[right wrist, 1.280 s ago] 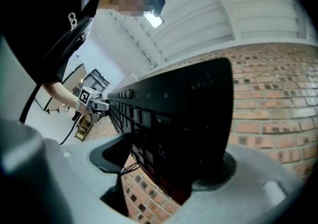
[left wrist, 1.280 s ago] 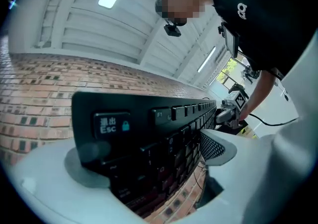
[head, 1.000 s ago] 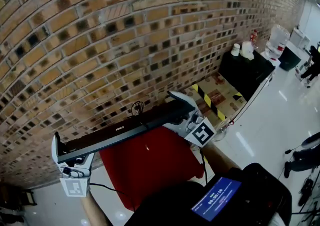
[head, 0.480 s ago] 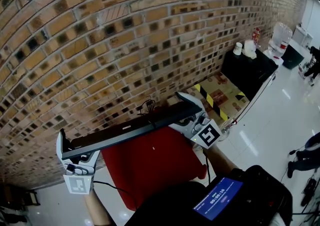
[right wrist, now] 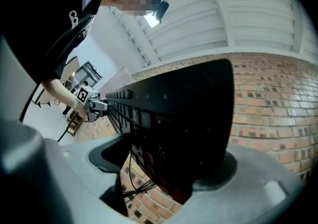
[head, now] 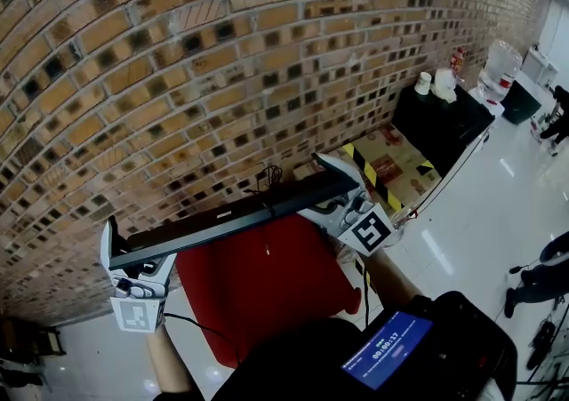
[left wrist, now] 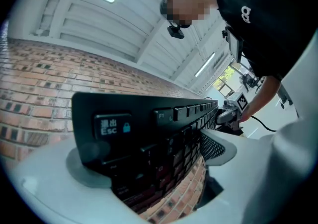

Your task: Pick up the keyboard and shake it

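The keyboard (head: 238,220) is off the red-covered bench (head: 267,297) and hangs in the air as a long dark bar across the middle of the head view. It slopes up from lower left to centre right, in front of the brick wall (head: 222,61).

The left gripper (head: 127,273) has its jaws pinching the Esc end of the board. In its own view that corner sits squarely between the two pale pads. The right gripper (head: 340,197) has its jaws clamped on the opposite end, one against the key face and one against the back.

The lift looks done, so what remains is the shake.

The hold is only at the two ends (nothing supports the long middle). A sharp shake could work one corner loose. The free end would then swing down on the other jaws and the board could fall to the bench or the floor.

If the two hands move out of step, the board would be twisted or pulled out of a grip.

The jaws also bear on keys, so hard squeezing risks lifting a cap. The cable (right wrist: 136,186) dangles below the right end and could snag or tug.
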Motion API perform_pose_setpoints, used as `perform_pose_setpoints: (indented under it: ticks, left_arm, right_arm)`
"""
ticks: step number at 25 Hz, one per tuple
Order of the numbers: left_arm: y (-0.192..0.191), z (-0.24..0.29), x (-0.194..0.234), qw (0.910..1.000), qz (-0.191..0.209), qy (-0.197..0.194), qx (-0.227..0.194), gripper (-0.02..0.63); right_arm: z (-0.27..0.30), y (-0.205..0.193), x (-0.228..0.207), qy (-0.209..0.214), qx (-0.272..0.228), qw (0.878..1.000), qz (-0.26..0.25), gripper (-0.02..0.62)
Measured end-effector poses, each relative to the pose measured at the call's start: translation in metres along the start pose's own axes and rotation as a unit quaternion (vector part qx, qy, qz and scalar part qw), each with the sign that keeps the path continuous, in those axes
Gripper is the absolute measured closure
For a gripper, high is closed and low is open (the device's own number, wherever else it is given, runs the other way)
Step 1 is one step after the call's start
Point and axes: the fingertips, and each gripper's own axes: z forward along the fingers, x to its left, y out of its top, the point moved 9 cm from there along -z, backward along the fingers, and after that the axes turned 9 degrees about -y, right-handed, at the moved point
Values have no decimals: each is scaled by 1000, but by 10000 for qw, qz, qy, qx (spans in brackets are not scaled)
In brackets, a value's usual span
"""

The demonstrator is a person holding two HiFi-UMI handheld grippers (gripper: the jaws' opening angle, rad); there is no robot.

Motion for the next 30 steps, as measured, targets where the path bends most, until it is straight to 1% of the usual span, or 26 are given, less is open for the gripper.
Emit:
perform_pose_setpoints:
  ticks: [2,4,7,9,12,14,19,20,21,23,25,27,30]
  left_arm:
    - [-2,7,-5,9999,-134,-45,-44,44]
    - [-5,6,-7,9998,-173,-32,-34,44]
    - [-5,5,-7,9998,-210,8,-33,44]
    - [-8,13,-7,9994,-341,-42,-72,43]
    - [-27,16,-13,9987,-497,-54,115,44]
    - [-30,17,-16,9985,-529,-34,154,44]
    - [-20,9,-14,9981,-591,97,-115,44]
    - [-24,4,-15,9977,-656,152,-71,43]
    - [-32,-1,-15,9969,-749,228,60,43]
    - [-46,-9,-15,9933,-1035,401,330,43]
    - [-50,-14,-16,9903,-1217,526,421,43]
    - [-45,-22,-13,9912,-1124,609,353,43]
    - [-27,-32,-8,9945,-745,714,170,43]
  right_arm:
    - [-2,-6,-2,21,52,10000,54,219]
    - [-3,-4,-3,5,46,10000,27,219]
    - [-6,5,-5,-36,5,9999,-123,219]
    - [-7,2,-9,-13,94,9998,-195,219]
    - [-11,-6,-14,-20,200,9998,-42,219]
    - [-13,-5,-16,-36,228,9997,14,219]
    - [-5,13,-13,45,196,9995,-246,219]
    - [-2,11,-11,118,230,9992,-293,219]
    - [2,6,-9,219,295,9989,-307,220]
    - [13,-5,-7,432,430,9977,-283,219]
    - [22,-8,-3,571,477,9969,-274,219]
    - [28,-2,1,595,362,9972,-270,219]
    - [32,14,6,515,9,9981,-325,219]
